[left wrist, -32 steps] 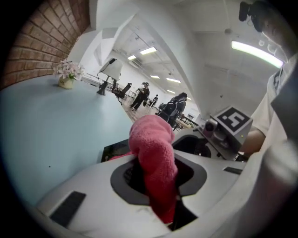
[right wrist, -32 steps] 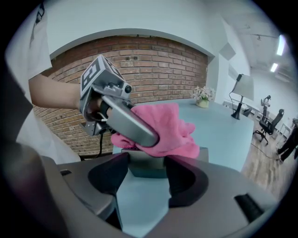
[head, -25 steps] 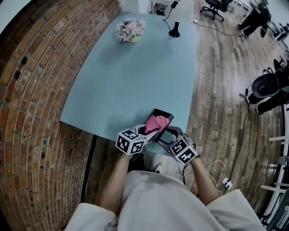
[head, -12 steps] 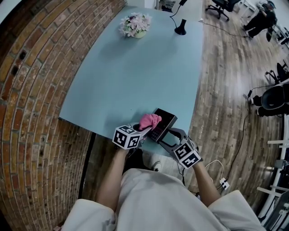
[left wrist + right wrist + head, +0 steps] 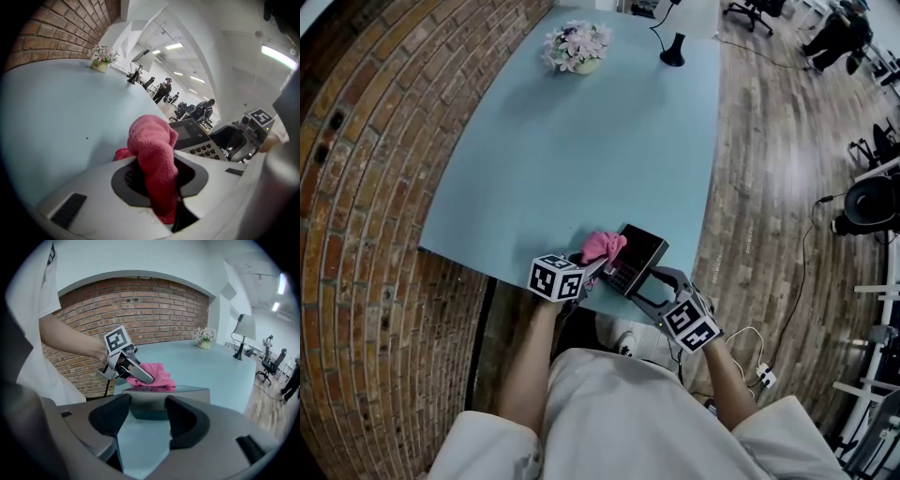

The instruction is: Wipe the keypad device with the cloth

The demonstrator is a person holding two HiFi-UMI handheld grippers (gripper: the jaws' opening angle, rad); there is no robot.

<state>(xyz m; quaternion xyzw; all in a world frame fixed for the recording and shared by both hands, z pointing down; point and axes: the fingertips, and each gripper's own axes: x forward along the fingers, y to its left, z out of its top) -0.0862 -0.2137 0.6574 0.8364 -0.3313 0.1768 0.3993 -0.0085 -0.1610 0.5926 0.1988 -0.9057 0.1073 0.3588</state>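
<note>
The dark keypad device (image 5: 636,255) lies tilted at the front edge of the pale blue table (image 5: 581,141). My right gripper (image 5: 649,279) is shut on its near end; the grey housing (image 5: 164,397) sits between the jaws. My left gripper (image 5: 595,267) is shut on the pink cloth (image 5: 603,246), which bunches up at the device's left side. In the left gripper view the cloth (image 5: 152,150) hangs out of the jaws, with the device's screen and keys (image 5: 199,138) just to its right. From the right gripper view the cloth (image 5: 157,373) touches the device's far top edge.
A flower pot (image 5: 575,47) and a black desk lamp (image 5: 673,47) stand at the table's far end. A brick wall (image 5: 366,187) runs along the left. Wooden floor (image 5: 769,187) and office chairs lie to the right.
The left gripper has drawn the pink cloth leftward, from over the device's keys to its left edge. The right gripper still holds the device in the same place.
</note>
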